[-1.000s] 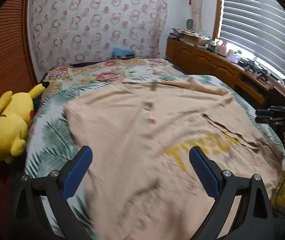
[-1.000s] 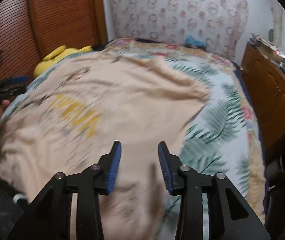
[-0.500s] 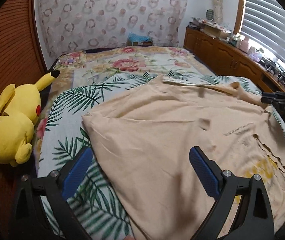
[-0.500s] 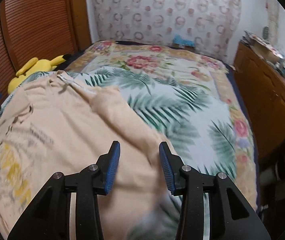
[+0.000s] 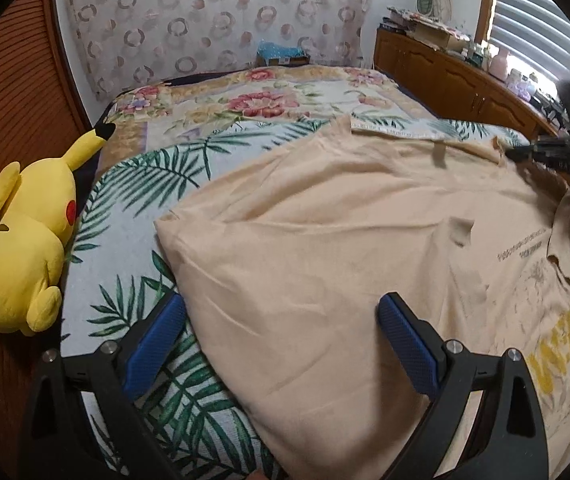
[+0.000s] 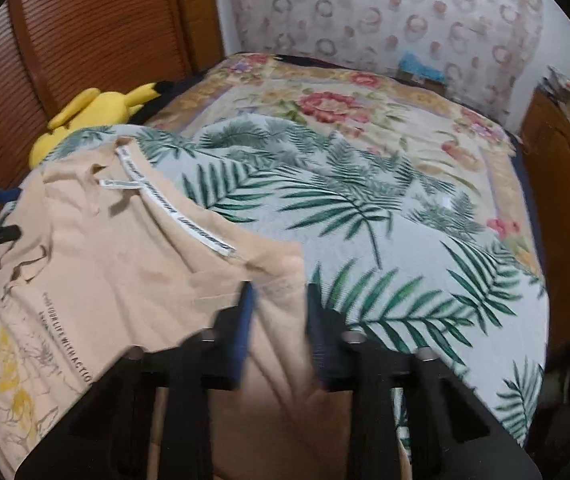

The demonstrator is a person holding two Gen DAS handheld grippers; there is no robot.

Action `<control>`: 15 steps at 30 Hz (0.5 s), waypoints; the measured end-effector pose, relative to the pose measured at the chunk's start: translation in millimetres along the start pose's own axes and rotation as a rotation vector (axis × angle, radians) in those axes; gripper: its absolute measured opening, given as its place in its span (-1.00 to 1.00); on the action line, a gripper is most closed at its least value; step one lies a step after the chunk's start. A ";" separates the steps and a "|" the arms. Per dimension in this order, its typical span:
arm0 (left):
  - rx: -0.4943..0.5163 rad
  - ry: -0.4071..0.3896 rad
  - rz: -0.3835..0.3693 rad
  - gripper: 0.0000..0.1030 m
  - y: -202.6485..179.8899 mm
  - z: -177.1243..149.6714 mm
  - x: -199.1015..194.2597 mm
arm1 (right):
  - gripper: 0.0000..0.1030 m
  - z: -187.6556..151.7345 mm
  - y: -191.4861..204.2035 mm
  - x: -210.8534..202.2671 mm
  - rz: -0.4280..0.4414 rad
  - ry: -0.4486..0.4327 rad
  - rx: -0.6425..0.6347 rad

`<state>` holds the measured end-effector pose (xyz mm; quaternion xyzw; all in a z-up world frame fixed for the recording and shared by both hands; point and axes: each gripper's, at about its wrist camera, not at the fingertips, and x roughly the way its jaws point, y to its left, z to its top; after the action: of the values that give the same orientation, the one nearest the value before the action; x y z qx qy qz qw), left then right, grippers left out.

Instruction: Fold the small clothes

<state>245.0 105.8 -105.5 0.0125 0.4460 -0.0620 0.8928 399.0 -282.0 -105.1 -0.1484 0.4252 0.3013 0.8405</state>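
Two claws over bed | left claw spread above beige shirt edge | right claw closing, shirt fold between blurred jaws

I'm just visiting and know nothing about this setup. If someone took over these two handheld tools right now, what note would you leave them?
Left gripper: fingers wide open, holding nothing, hovering over the near edge of the tan T-shirt.
Right gripper: fingers have just been closing with shirt cloth between them; shut on it now.
Shirt: spread out but rumpled on the leaf-print bedcover.
Done: shirt laid out, one side gripped.
Left: grip with the left, then probably all the folding.
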 end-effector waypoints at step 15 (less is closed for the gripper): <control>-0.010 -0.014 -0.020 0.90 12.9 5.0 -2.6 | -0.23 -22.0 -23.3 -61.8 -0.169 -0.082 0.113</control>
<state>249.0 118.4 -100.9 0.0030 0.4403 -0.0688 0.8952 371.8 -334.7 -68.6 -0.1238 0.3927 0.2108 0.8866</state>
